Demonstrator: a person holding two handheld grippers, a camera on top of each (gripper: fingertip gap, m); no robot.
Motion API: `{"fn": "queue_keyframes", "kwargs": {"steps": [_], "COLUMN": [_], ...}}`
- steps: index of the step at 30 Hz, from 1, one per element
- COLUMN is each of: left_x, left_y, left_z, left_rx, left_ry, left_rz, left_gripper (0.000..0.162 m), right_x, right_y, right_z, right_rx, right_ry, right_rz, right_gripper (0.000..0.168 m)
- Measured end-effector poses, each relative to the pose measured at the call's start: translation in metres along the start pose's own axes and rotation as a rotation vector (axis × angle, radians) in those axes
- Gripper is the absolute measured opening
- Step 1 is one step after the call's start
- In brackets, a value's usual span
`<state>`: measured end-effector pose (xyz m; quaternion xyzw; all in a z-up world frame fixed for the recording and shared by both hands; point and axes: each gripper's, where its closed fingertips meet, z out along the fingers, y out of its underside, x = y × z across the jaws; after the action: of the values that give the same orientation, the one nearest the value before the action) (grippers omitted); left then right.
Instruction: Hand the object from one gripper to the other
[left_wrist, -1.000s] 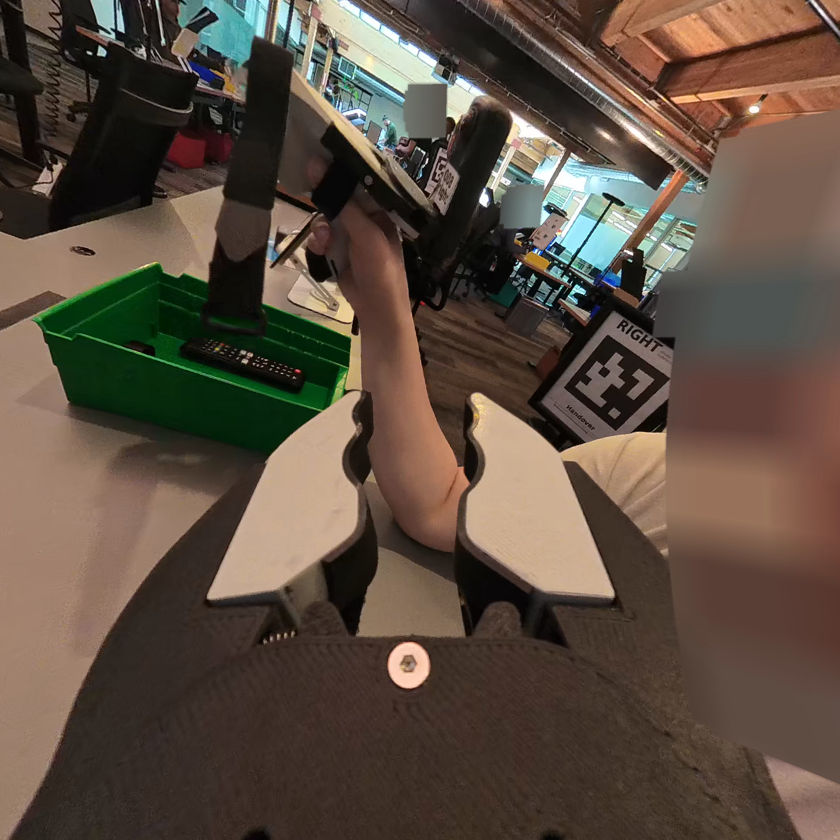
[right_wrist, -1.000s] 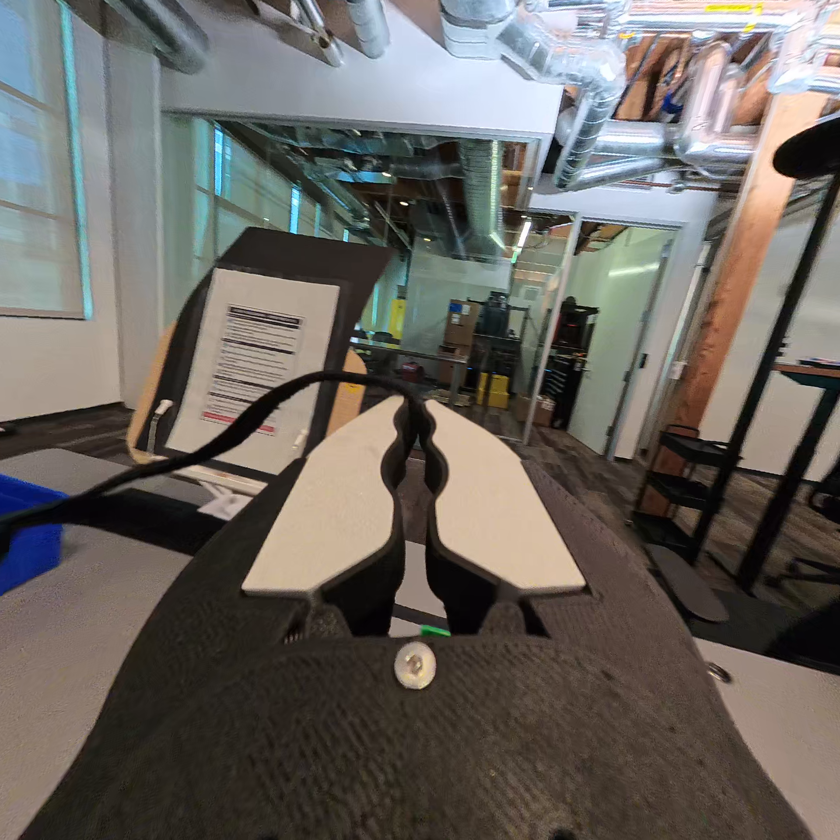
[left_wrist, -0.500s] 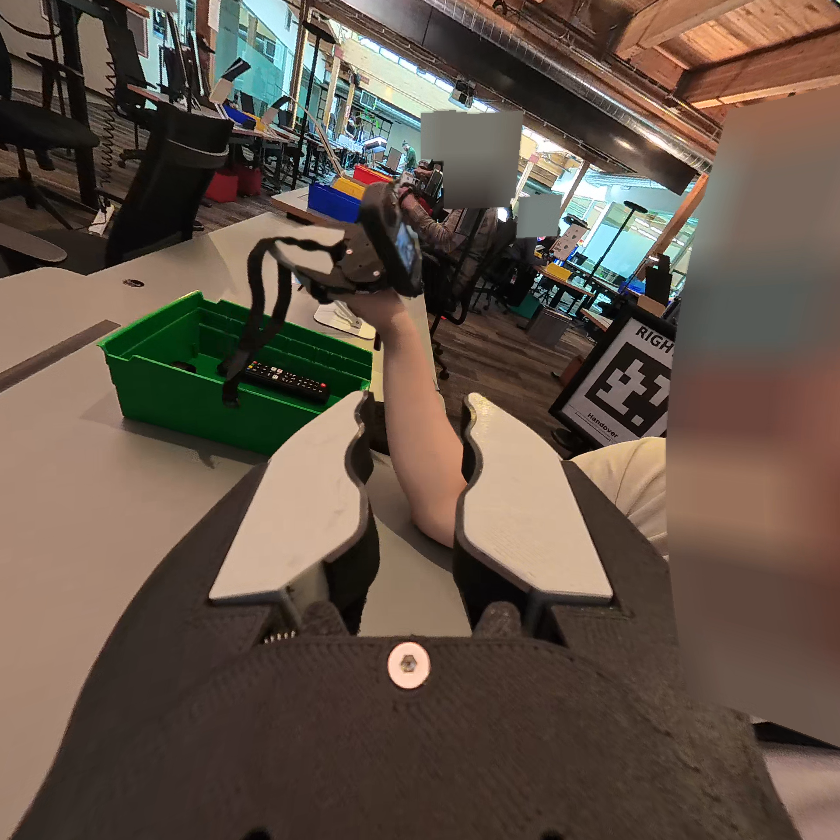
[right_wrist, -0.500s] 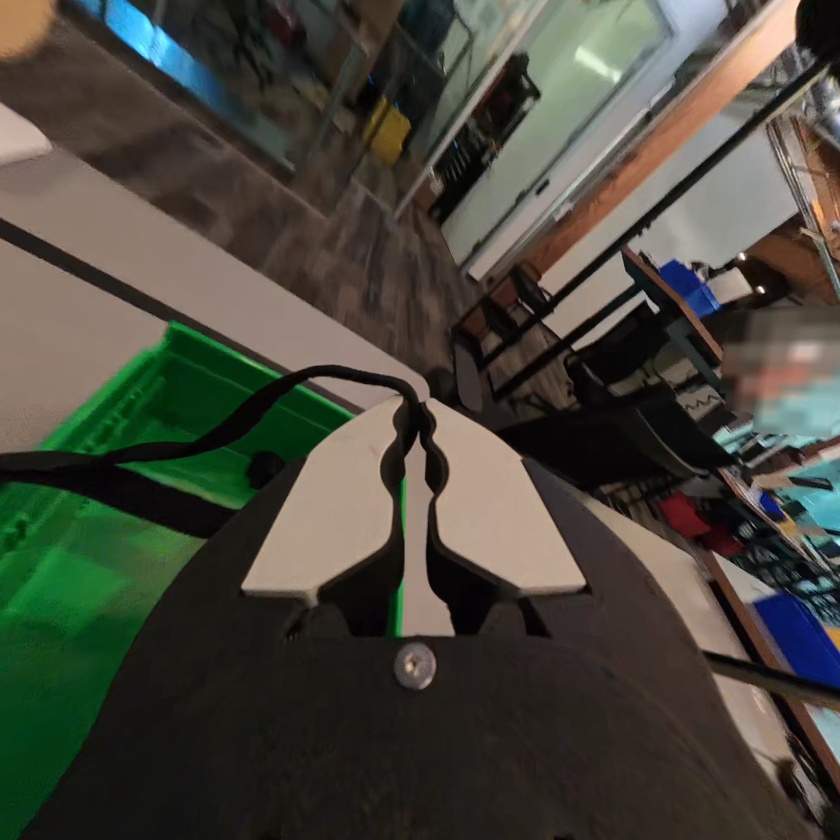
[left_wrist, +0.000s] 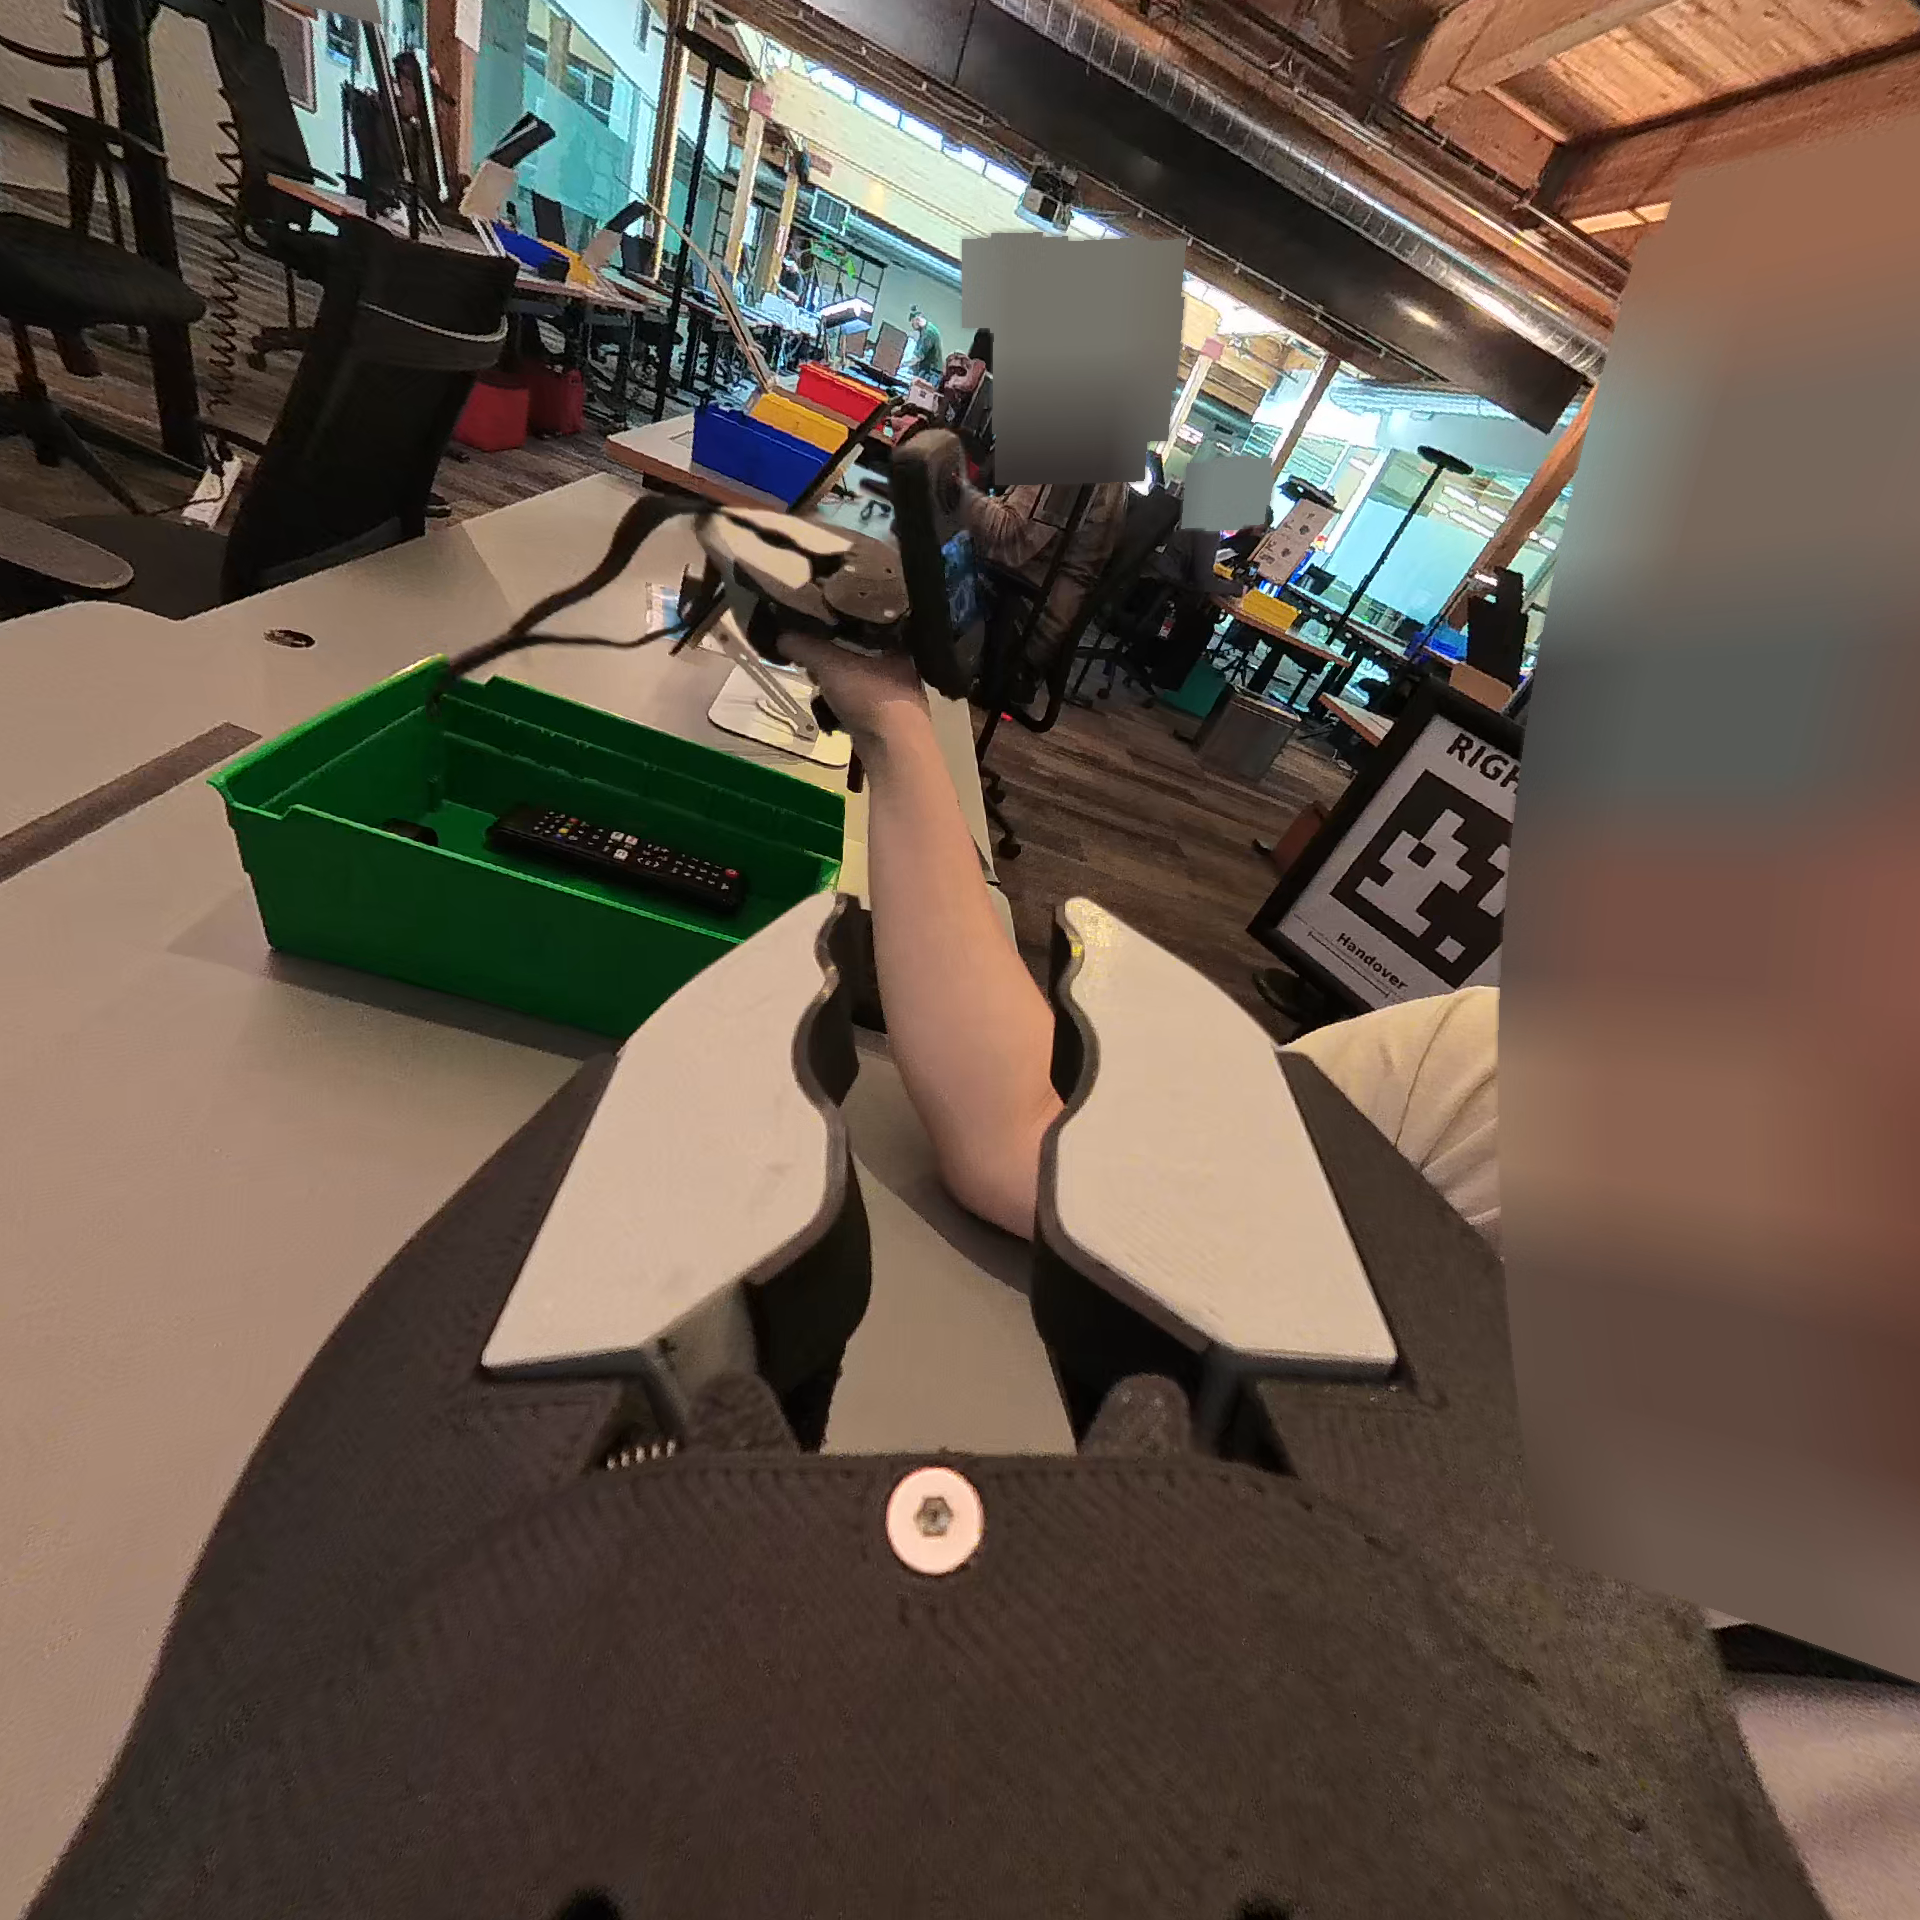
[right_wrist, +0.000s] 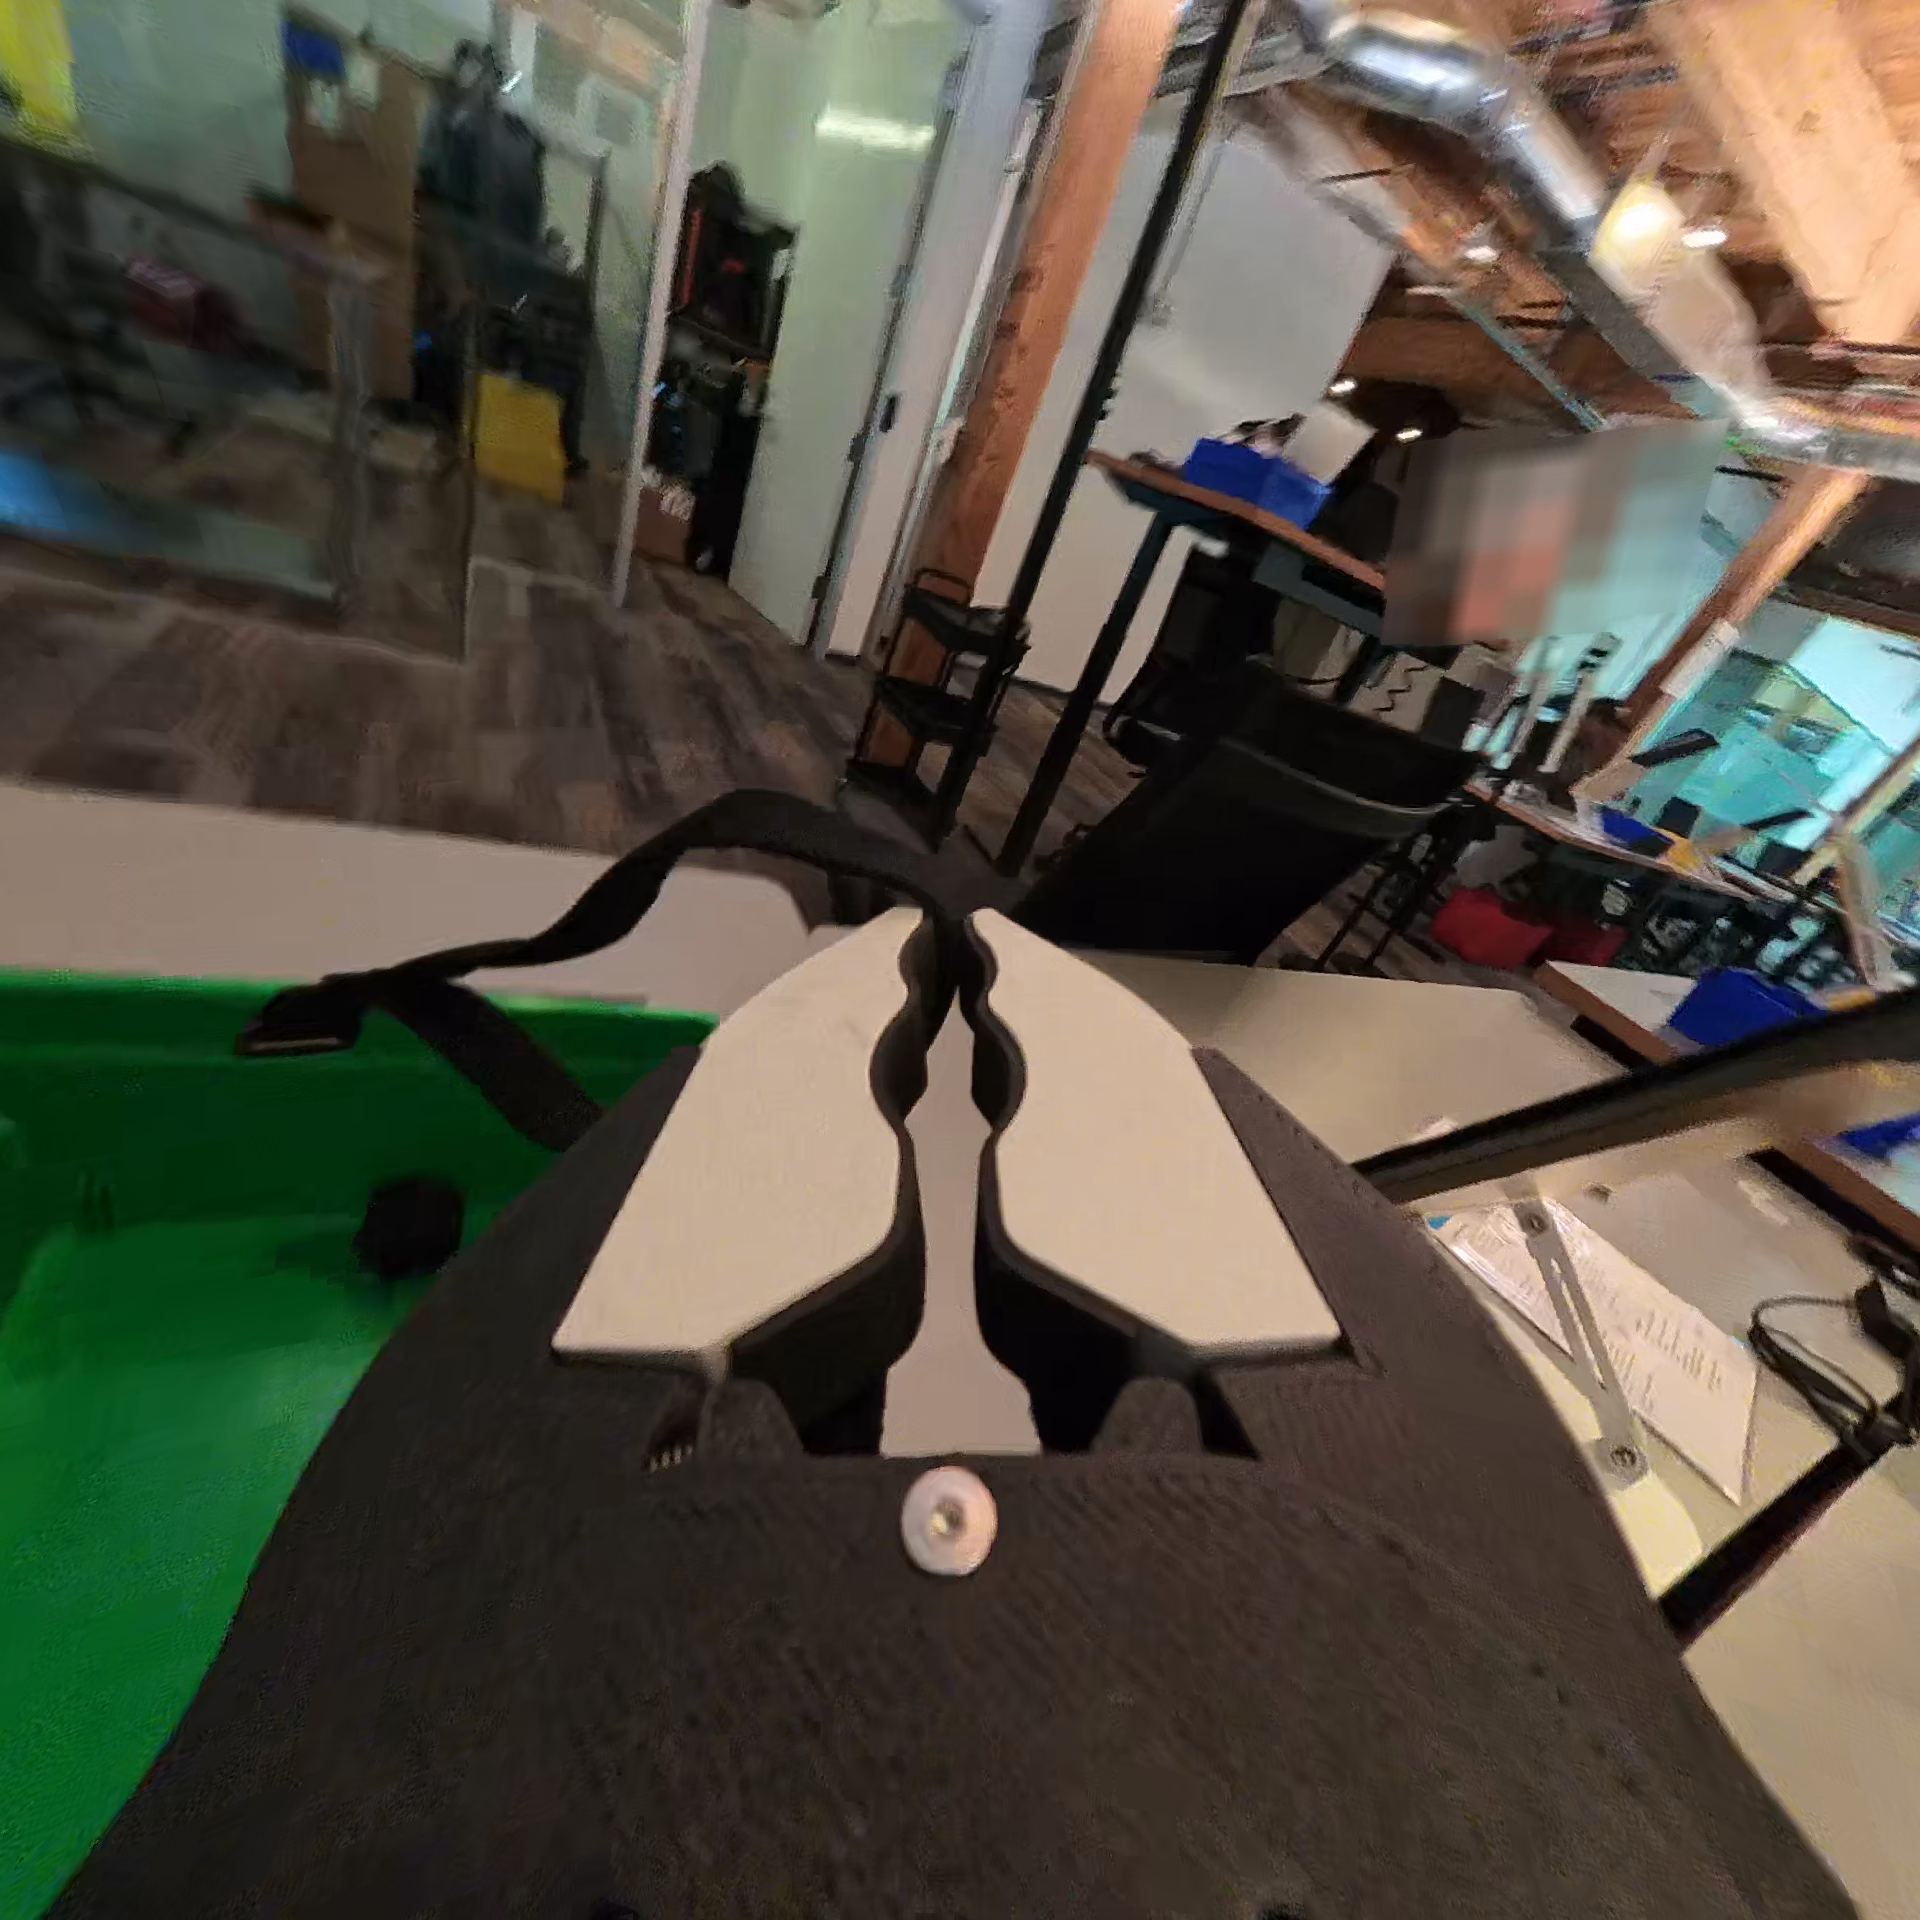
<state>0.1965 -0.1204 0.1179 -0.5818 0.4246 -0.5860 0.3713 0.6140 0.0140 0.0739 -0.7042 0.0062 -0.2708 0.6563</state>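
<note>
the left tool (left_wrist: 945, 945) sits nearest, low over the grey tabletop (left_wrist: 187, 1122), fingers spread with nothing between them. farther off, the right tool (right_wrist: 948, 935) is clenched on a black strap (right_wrist: 665, 883), which dangles over the far left corner of a green bin (left_wrist: 416, 914) holding a remote (left_wrist: 618, 857).

Right tool (right_wrist: 948, 940) pinches a black strap (right_wrist: 665, 894) at its tips — above the green bin (right_wrist: 156, 1351).

left view faces right claw (left_wrist: 774, 566), both see green bin (left_wrist: 436, 894)
</note>
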Motion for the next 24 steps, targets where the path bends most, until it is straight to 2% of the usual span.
{"fn": "queue_keyframes", "kwargs": {"steps": [1, 6, 8, 12, 15, 18, 19, 21, 24], "left_x": [0.0, 0.0, 0.0, 0.0, 0.0, 0.001, 0.001, 0.001, -0.003], "left_y": [0.001, 0.005, 0.006, 0.008, 0.009, 0.011, 0.011, 0.008, -0.007], "left_z": [0.001, 0.005, 0.006, 0.007, 0.009, 0.009, 0.008, 0.003, -0.019], "left_rx": [-0.005, -0.027, -0.035, -0.042, -0.051, -0.066, -0.069, -0.063, -0.008], "left_ry": [0.0, 0.007, 0.006, 0.006, 0.004, 0.003, -0.001, -0.019, -0.086], "left_rz": [0.0, -0.003, 0.0, 0.004, 0.007, 0.014, 0.018, 0.035, 0.067], "left_gripper": [0.033, 0.033, 0.033, 0.033, 0.033, 0.034, 0.033, 0.033, 0.033], "right_x": [-0.012, -0.102, -0.131, -0.166, -0.188, -0.192, -0.186, -0.167, -0.14], "right_y": [0.007, 0.044, 0.069, 0.104, 0.109, 0.107, 0.106, 0.093, 0.04], "right_z": [0.003, 0.013, 0.019, 0.042, 0.054, 0.064, 0.064, 0.06, 0.047], "right_rx": [-0.05, -0.259, -0.353, -0.401, -0.385, -0.386, -0.398, -0.392, -0.26], "right_ry": [-0.067, -0.471, -0.562, -0.583, -0.582, -0.541, -0.514, -0.456, -0.379], "right_rz": [-0.044, -0.185, -0.258, -0.449, -0.44, -0.401, -0.414, -0.44, -0.334], "right_gripper": [0.004, 0.005, 0.005, 0.012, 0.034, 0.065, 0.066, 0.066, 0.063]}}
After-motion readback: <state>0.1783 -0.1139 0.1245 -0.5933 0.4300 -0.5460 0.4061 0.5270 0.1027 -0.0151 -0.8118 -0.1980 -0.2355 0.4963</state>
